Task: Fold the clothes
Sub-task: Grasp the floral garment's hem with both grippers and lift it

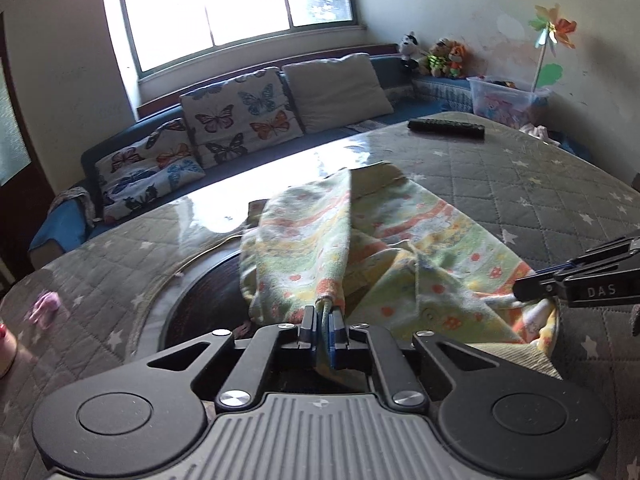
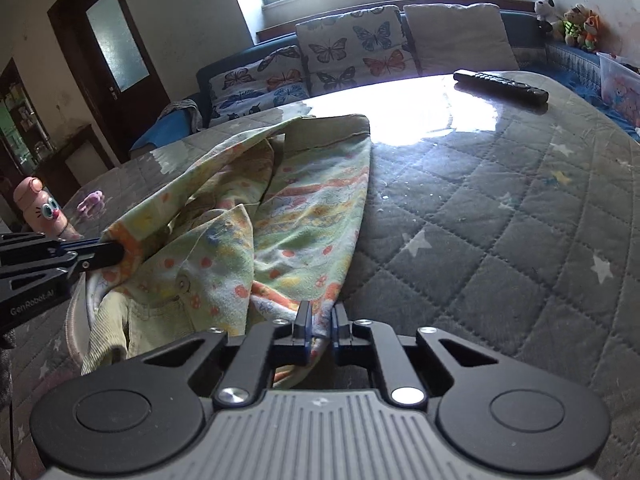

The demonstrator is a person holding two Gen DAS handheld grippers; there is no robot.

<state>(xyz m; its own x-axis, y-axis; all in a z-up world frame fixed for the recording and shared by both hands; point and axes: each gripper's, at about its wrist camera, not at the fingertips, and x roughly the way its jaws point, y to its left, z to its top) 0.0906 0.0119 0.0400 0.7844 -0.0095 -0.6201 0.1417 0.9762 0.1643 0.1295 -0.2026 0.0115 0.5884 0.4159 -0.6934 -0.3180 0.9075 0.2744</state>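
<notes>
Here's the garment (image 1: 384, 240): one soft, worn piece of clothing, pale green and yellow with orange bands, small red flowers and a snap button on its front, lying rumpled on the quilted table cover (image 1: 540, 184). It sits in the near half of the table, its hem fanning away toward twelve o'clock and its near corners drawn up into two peaks.

Left gripper (image 1: 323, 322) is clenched on one of those peaks, a narrow ridge of cloth pinched between its blue-padded fingers and rising straight ahead of it. Right gripper (image 2: 320, 320) is clamped the same way on the other corner, fabric bunched in the gap between its fingers. Each one shows in the other's view, coming in from the side with cloth at its tip.

Room to move: from the right wrist, the cover lies wide and bare from one o'clock round to four o'clock, gray with pale stars. A glare patch from the window sits at twelve o'clock. The far table edge curves in front of the sofa (image 2: 224, 68).

The count: one garment, two grippers, one remote control (image 2: 500, 87) at one o'clock near the far edge, three cushions (image 2: 352, 52) on the sofa, three stuffed toys (image 1: 434, 56) in the corner, one pink bottle (image 2: 40, 208) and one small pink thing (image 2: 93, 202) at nine o'clock.
</notes>
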